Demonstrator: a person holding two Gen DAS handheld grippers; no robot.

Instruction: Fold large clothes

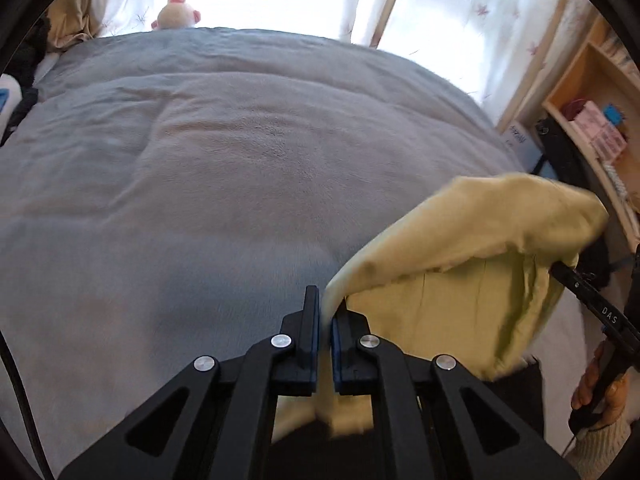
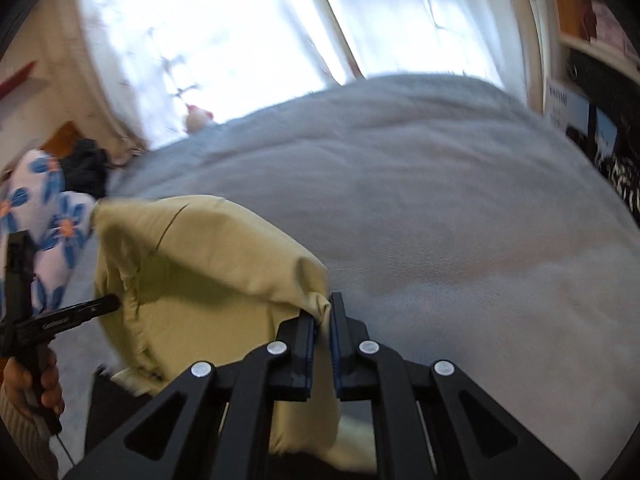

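Observation:
A pale yellow-green garment [image 1: 472, 264] hangs in the air above the grey bed cover [image 1: 224, 168], stretched between the two grippers. My left gripper [image 1: 325, 312] is shut on one edge of it at the bottom centre of the left wrist view. My right gripper [image 2: 323, 320] is shut on the opposite edge of the garment [image 2: 208, 264]. The right gripper also shows at the right edge of the left wrist view [image 1: 560, 270]; the left one shows at the left of the right wrist view [image 2: 114, 302]. Part of the garment droops below both jaws.
The grey cover [image 2: 460, 208] spans the whole bed. A plush toy [image 1: 178, 12] sits at the far edge by the curtained window. Wooden shelves [image 1: 592, 120] stand to the right. A blue-flowered pillow [image 2: 44, 216] and dark clothes [image 2: 86, 168] lie at the left.

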